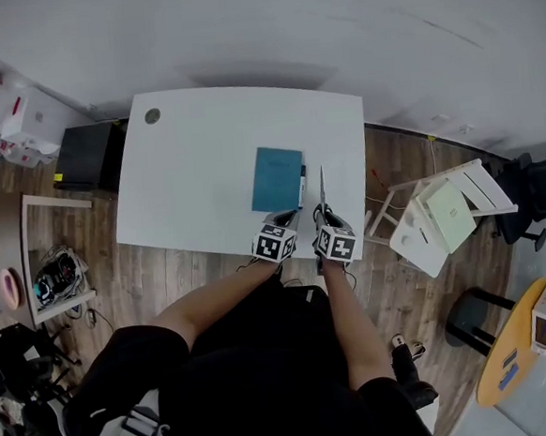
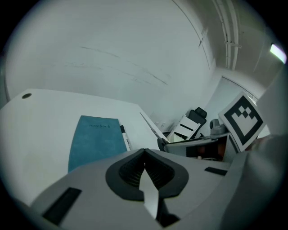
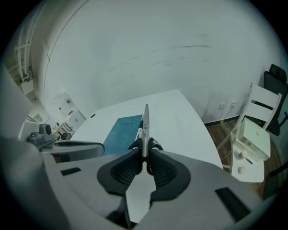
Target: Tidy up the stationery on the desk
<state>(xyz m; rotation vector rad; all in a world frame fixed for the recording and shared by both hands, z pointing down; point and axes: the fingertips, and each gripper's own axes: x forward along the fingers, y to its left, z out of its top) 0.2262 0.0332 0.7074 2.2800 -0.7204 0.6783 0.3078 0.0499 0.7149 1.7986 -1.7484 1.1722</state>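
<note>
Here right gripper (image 3: 145,158) clamped on pointed metal scissors (image 3: 146,122); left gripper (image 2: 144,156) closed, empty, near rectangular teal notebook (image 2: 95,140)

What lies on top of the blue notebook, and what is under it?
Nothing lies on top of the notebook. A pen lies along its right edge, not on it. The notebook lies flat on the white desk; anything beneath it is covered.
</note>
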